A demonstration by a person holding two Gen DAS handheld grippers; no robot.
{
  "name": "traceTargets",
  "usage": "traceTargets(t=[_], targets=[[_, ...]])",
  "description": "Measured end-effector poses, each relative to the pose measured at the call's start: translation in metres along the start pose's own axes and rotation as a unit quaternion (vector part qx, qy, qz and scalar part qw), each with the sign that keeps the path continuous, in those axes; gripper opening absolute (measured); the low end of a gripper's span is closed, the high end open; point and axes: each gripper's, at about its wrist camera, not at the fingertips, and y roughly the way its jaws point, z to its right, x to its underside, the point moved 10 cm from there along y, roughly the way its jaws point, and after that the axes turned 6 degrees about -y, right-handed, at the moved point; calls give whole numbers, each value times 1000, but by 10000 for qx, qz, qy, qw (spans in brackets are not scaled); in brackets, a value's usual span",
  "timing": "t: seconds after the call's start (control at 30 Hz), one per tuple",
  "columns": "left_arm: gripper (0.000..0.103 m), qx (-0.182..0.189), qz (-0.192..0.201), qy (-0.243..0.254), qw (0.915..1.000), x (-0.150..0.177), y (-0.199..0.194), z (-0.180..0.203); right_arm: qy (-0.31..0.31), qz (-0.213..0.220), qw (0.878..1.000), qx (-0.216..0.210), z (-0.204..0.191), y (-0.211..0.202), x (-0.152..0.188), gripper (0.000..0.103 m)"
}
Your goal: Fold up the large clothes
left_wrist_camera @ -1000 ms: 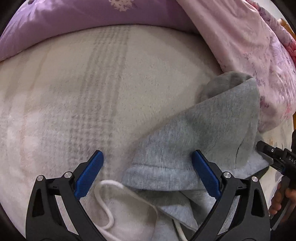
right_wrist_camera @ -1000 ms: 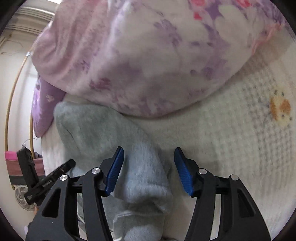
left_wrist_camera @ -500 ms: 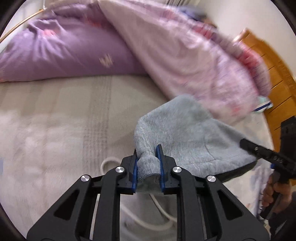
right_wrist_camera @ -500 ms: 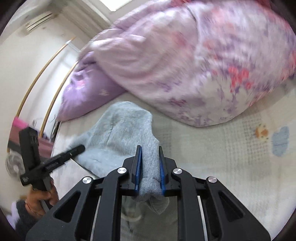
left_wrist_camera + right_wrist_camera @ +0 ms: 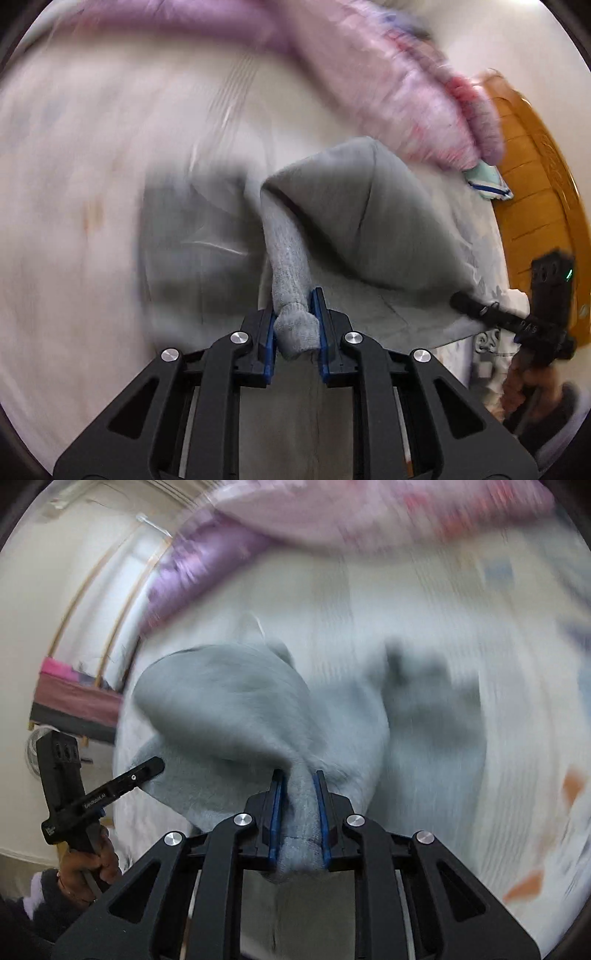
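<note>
A grey sweatshirt (image 5: pixel 354 221) hangs stretched above the bed between my two grippers. My left gripper (image 5: pixel 295 325) is shut on a bunched ribbed edge of it. My right gripper (image 5: pixel 298 812) is shut on another bunched edge of the same sweatshirt (image 5: pixel 229 716). In the left wrist view the right gripper (image 5: pixel 480 310) shows at the far right with cloth in its tip. In the right wrist view the left gripper (image 5: pixel 144 771) shows at the left, pinching the cloth. Both views are motion-blurred.
A pale blanket (image 5: pixel 92 184) covers the bed. A pink floral duvet (image 5: pixel 413 96) and a purple pillow (image 5: pixel 192 568) lie at the far side. A wooden headboard (image 5: pixel 535 177) stands at the right. A fan (image 5: pixel 35 749) stands beyond the bed's left edge.
Both grippers closed on the sweatshirt's edges, then lifted it off the bed. The cloth now hangs higher and stretched between them, and both cameras are swinging fast.
</note>
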Motion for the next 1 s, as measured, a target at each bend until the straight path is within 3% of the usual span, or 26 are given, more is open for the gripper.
traceTargets(t=[0.1, 0.17, 0.23, 0.33, 0.4, 0.5, 0.53, 0.6, 0.7, 0.77, 0.87, 1.0], targets=[[20, -159, -384, -366, 9985, 42, 25, -27, 404, -552, 9973, 261, 33, 34, 47, 20], [21, -261, -629, -573, 9960, 62, 32, -38, 510, -702, 9950, 491, 45, 38, 61, 20], [29, -134, -468, -680, 9965, 69, 19, -36, 587, -578, 9957, 424, 46, 28, 62, 21], [38, 106, -290, -804, 9963, 76, -9, -20, 386, -443, 9958, 700, 41, 5, 52, 21], [41, 126, -229, -538, 9982, 80, -19, -1, 154, -296, 9964, 785, 27, -8, 35, 21], [55, 271, 291, -382, 9985, 54, -28, 30, -146, -49, 9977, 654, -1, -3, 16, 21], [66, 271, 476, -310, 9980, 39, -23, 35, -212, -50, 9983, 541, -13, 9, 6, 21], [71, 105, 545, -189, 9983, 14, -2, 39, -267, -97, 9985, 471, -20, 32, 3, 21], [71, -492, 31, -83, 9988, 10, 49, 23, -109, -578, 9965, 586, -9, 84, 12, 21], [71, -929, -595, -129, 9938, 36, 77, 0, -26, -1015, 9916, 800, 8, 109, 34, 18], [70, -1041, -755, -281, 9913, 65, 86, -22, 256, -1063, 9913, 738, 31, 120, 63, 16], [71, -956, -734, -199, 9925, 72, 74, -23, 318, -1137, 9913, 583, 34, 116, 63, 17]])
